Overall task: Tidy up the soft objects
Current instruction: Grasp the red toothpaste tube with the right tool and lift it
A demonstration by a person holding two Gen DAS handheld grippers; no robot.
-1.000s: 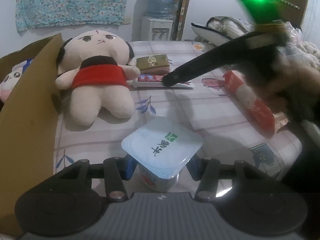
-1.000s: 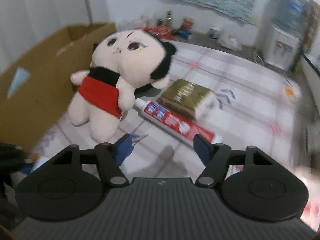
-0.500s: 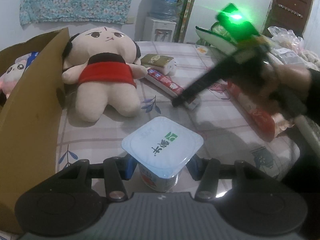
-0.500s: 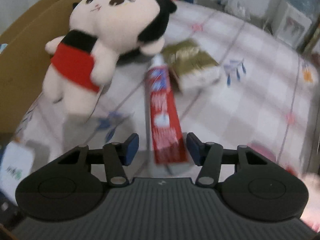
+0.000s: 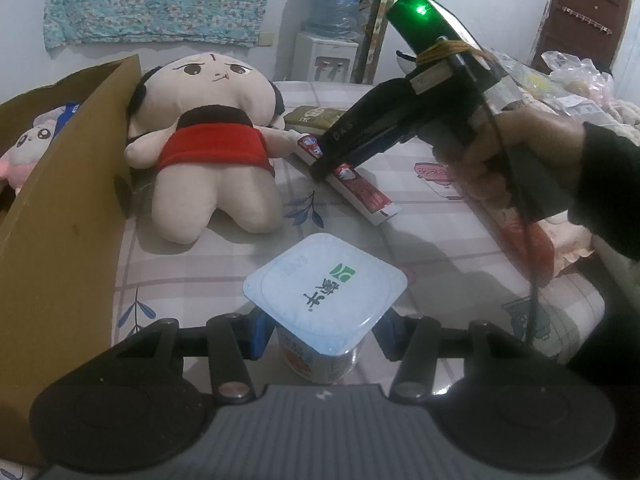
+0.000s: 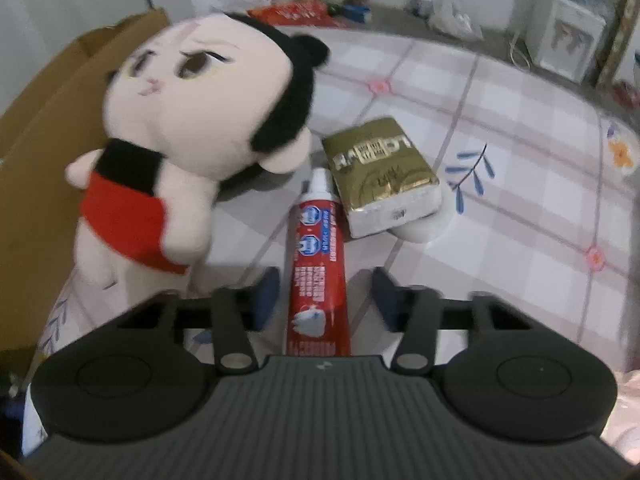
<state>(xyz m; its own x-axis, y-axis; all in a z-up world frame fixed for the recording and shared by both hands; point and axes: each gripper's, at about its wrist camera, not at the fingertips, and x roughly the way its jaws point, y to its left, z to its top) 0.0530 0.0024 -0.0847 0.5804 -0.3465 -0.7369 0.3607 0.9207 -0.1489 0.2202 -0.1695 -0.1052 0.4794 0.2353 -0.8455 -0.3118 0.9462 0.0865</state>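
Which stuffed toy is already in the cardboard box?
The small white-and-pink plush, peeking out inside the cardboard box. The big doll in the red top lies outside it on the table.

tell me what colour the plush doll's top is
Red with a black collar band, clearest in the left wrist view: plush doll.

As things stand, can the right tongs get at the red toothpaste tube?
Probably yes. The right tongs are open with the red toothpaste tube lying lengthwise between the blue pads. Nothing covers it; the plush doll in the red top and the gold tissue pack sit beside its far end.
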